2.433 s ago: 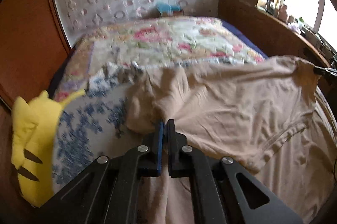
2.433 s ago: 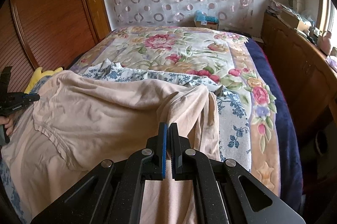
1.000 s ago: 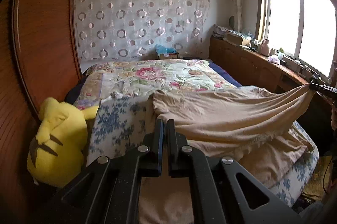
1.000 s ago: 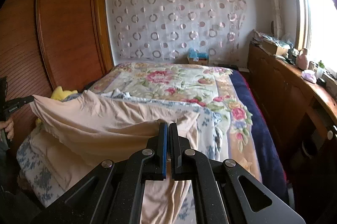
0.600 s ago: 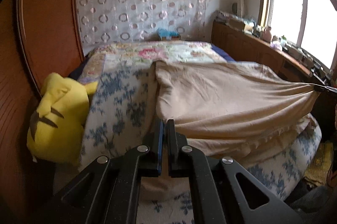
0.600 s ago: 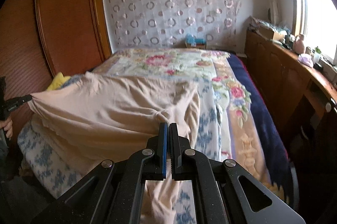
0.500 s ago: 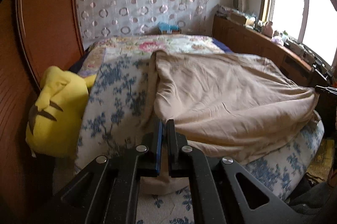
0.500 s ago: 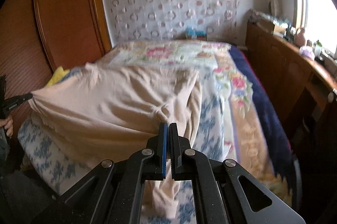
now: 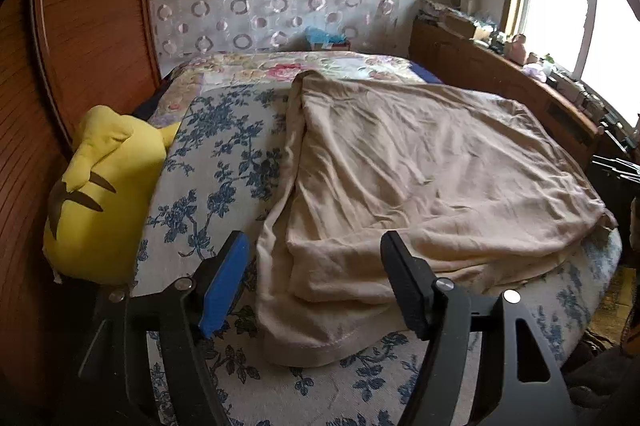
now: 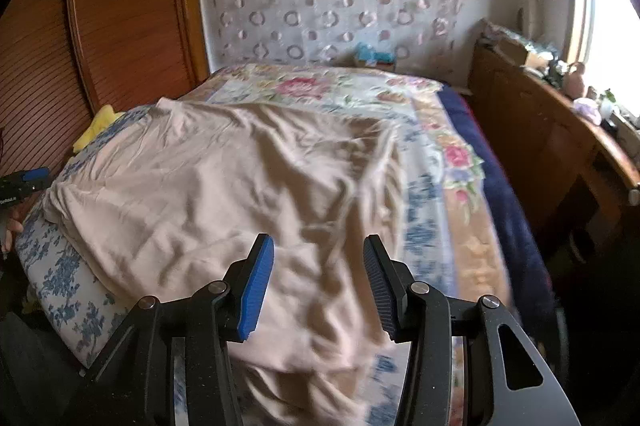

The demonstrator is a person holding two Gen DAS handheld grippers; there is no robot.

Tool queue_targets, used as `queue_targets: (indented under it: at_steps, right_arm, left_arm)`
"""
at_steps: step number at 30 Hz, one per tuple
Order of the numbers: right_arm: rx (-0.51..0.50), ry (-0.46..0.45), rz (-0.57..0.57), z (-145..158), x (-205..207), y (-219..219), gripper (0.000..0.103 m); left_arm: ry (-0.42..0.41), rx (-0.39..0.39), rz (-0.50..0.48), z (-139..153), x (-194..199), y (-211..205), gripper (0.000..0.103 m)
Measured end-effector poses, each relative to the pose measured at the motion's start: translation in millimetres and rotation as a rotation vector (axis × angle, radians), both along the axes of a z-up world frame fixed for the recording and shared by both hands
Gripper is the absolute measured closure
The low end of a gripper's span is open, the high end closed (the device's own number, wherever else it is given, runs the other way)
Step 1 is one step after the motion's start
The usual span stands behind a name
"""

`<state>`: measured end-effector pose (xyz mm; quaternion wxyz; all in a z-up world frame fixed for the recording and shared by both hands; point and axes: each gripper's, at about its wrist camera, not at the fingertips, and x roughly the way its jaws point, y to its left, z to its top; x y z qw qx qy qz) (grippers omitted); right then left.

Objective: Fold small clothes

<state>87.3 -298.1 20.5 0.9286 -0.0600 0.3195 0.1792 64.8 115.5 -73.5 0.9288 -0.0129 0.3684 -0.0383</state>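
A beige garment (image 9: 420, 177) lies spread over the near end of the bed, folded over itself, with its near edge by the bed's foot. It also shows in the right wrist view (image 10: 224, 193). My left gripper (image 9: 314, 274) is open and empty just above the garment's near left corner. My right gripper (image 10: 318, 280) is open and empty above the garment's near right part. The left gripper also shows at the left edge of the right wrist view (image 10: 24, 181), and the right gripper at the right edge of the left wrist view (image 9: 616, 165).
The bed carries a blue-flowered sheet (image 9: 216, 161) and a floral quilt (image 10: 320, 85) farther back. A yellow plush toy (image 9: 100, 185) sits at the bed's left edge by a wooden wardrobe (image 10: 120, 13). A cluttered wooden shelf (image 9: 500, 73) runs along the right under the window.
Both grippers were shut on the garment's corners and lowered it forward onto the bed. Now both have opened and let go, and the garment lies flat.
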Motion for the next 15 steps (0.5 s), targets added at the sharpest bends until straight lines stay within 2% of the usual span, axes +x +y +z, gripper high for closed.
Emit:
queue_targets:
  at_steps: [4,10,15]
  right_arm:
    - [-0.011,0.048,0.039,-17.2,22.2,16.4,0.055]
    - [-0.047,0.099,0.068,-31.3,41.8,17.2,0.055]
    - [-0.075,0.097,0.068,-35.9,51.6,18.8,0.054]
  left_arm:
    - [0.014,0.007,0.005,-5.7,3.9,0.3,0.033]
    - [0.022,0.006,0.009,-8.3,6.5,2.9,0.033]
    - [-0.001,-0.018,0.018,-1.9,3.9,8.8,0.033]
